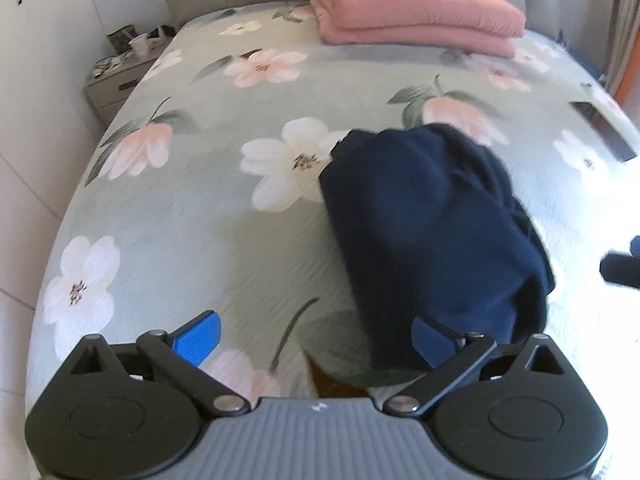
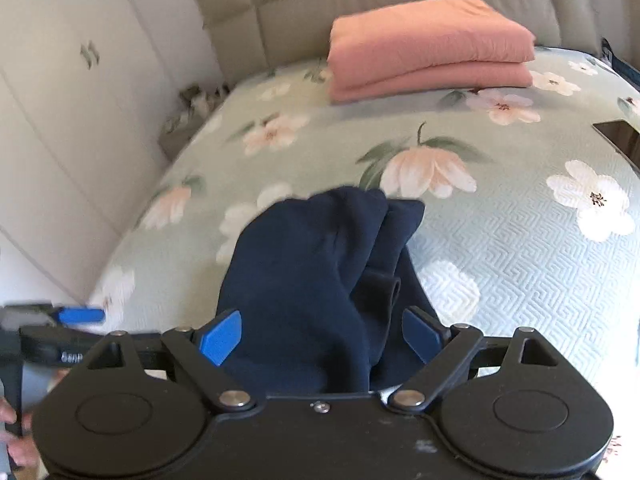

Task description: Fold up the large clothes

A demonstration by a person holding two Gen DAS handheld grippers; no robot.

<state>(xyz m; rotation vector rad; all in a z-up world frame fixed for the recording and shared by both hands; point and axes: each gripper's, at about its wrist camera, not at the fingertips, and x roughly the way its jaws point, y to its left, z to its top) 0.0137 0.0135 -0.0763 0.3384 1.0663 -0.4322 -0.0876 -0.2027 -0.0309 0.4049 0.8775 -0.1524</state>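
Note:
A navy blue garment (image 1: 428, 236) lies bunched in a thick folded heap on the floral bedspread (image 1: 208, 216); it also shows in the right wrist view (image 2: 320, 280). My left gripper (image 1: 316, 340) is open, hovering just in front of the garment's near left edge, with its right blue pad next to the cloth. My right gripper (image 2: 320, 340) is open, its two blue pads standing on either side of the garment's near end without closing on it. The left gripper also shows at the left edge of the right wrist view (image 2: 76, 316).
A folded pink blanket (image 1: 412, 8) lies at the head of the bed by the padded headboard (image 2: 400, 4). A cluttered nightstand (image 1: 116, 76) stands left of the bed beside white cupboards. A dark flat phone-like object (image 1: 604, 128) lies near the bed's right edge.

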